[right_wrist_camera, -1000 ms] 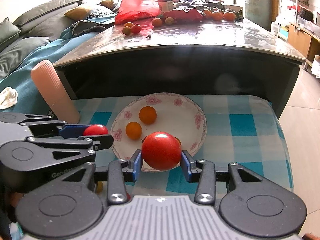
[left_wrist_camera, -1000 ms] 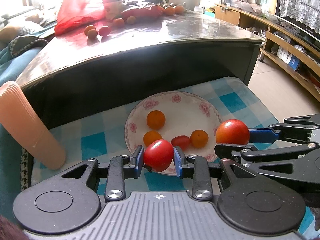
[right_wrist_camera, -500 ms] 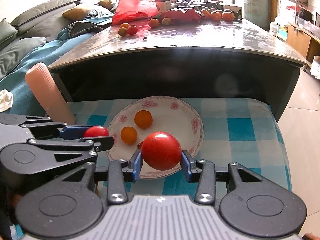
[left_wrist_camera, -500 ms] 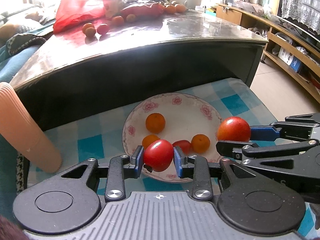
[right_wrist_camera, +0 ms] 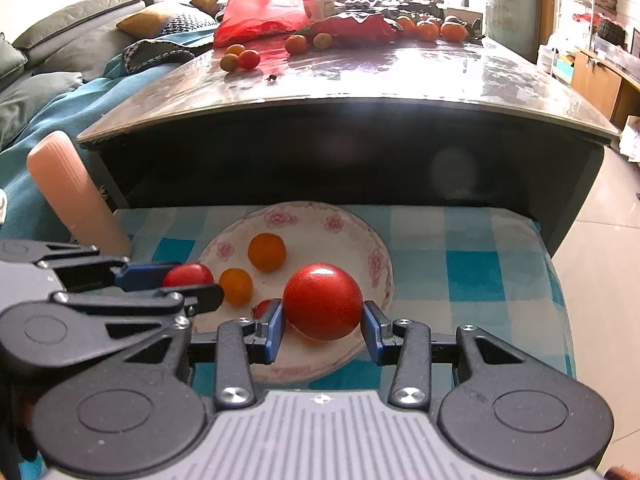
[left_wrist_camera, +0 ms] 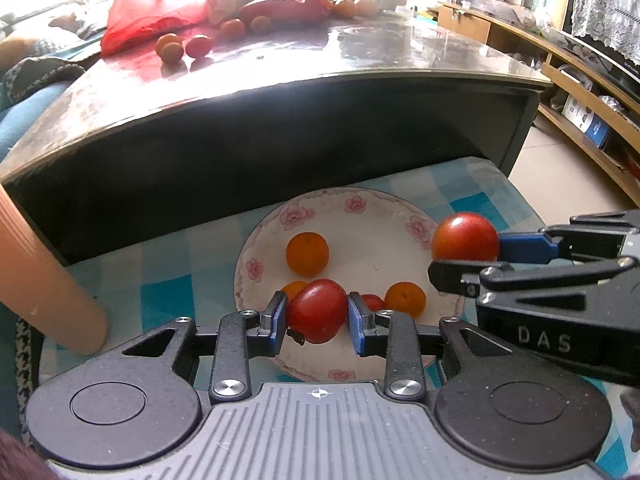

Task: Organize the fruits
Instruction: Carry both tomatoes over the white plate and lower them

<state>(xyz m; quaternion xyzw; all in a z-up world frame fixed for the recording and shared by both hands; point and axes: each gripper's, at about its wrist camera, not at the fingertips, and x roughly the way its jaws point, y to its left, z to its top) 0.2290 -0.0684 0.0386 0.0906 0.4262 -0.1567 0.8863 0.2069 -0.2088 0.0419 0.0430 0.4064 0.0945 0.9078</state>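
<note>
Left gripper [left_wrist_camera: 317,317] pinched a small tomato [left_wrist_camera: 318,310] over the plate [left_wrist_camera: 360,216]. Right gripper [right_wrist_camera: 323,322] clamped a bigger tomato [right_wrist_camera: 322,301] beside it.

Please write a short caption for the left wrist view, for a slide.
Left gripper holds a small red tomato over the floral plate; right gripper carries a larger tomato beside it.

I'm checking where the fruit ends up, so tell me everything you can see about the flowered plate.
The plate is round, shallow and white, ceramic by its look, with pink flowers around its rim. It lies flat on a blue-and-white checked cloth, in front of a dark table. On it lie three small orange fruits and one small red one. Both grippers hover over its near side, each holding a tomato; neither touches it.
</note>
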